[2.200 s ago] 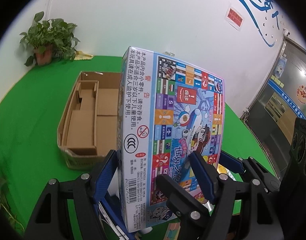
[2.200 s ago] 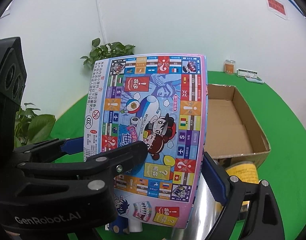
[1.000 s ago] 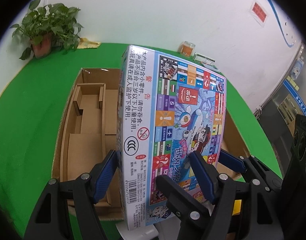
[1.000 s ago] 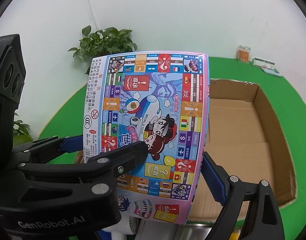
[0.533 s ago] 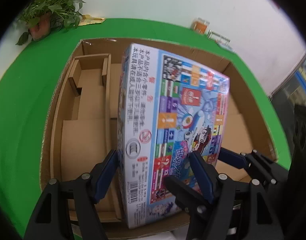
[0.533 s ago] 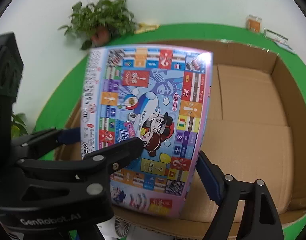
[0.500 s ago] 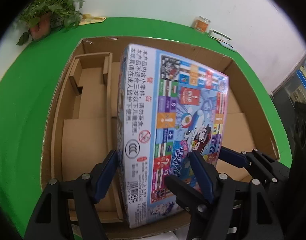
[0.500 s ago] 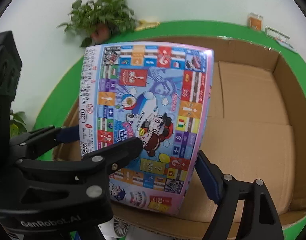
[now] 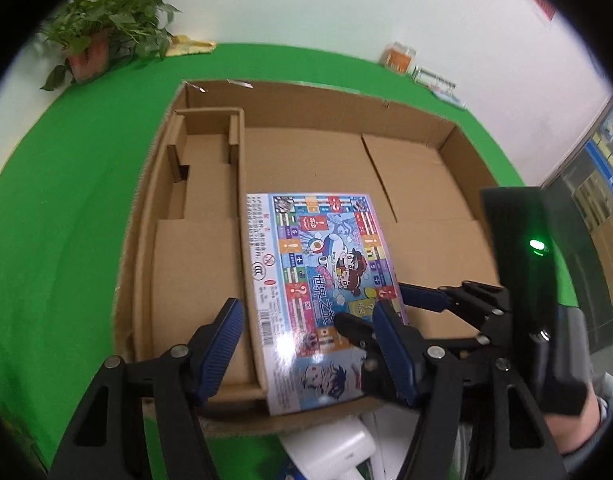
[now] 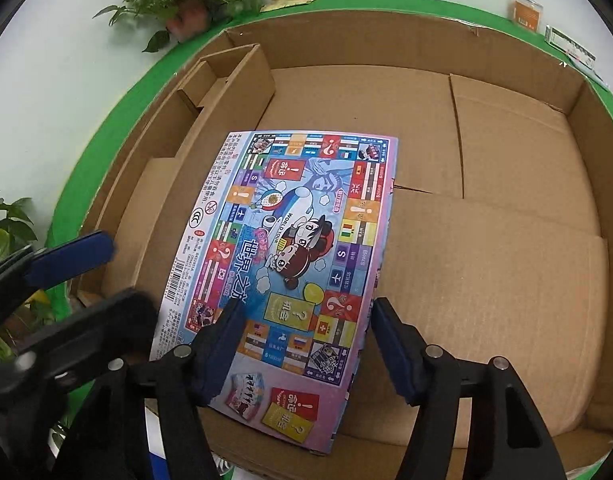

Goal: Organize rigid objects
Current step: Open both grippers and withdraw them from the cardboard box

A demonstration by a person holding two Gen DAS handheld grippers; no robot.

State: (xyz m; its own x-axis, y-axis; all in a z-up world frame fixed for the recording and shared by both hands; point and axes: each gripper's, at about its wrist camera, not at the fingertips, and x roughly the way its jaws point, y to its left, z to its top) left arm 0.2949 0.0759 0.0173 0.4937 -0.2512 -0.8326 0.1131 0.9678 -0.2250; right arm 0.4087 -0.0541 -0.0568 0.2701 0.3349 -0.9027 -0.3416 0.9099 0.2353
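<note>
The colourful board-game box [image 9: 318, 272] [image 10: 294, 240] lies face up on the floor of the big open cardboard carton [image 9: 306, 92] [image 10: 386, 28], left of centre, beside the cardboard divider. Its near end reaches the carton's near wall. My left gripper [image 9: 306, 344] hovers above the box's near end. Its jaws are closing, and the pads stand clear of the box. My right gripper [image 10: 306, 344] hangs over the same end, also closing without pressing on it. Each gripper shows in the other's view: the right gripper [image 9: 380, 308], and the blurred left gripper [image 10: 94, 284].
A cardboard divider insert [image 9: 206, 152] fills the carton's left strip. The green cloth [image 9: 66, 200] surrounds the carton. A potted plant [image 9: 106, 32] stands at the far left, an orange jar [image 9: 398, 58] by the back wall. A white object [image 9: 334, 448] lies before the carton.
The game box was held upright over the carton by both grippers. Now it lies flat on the carton floor, let go by both. Both sets of jaws have narrowed.
</note>
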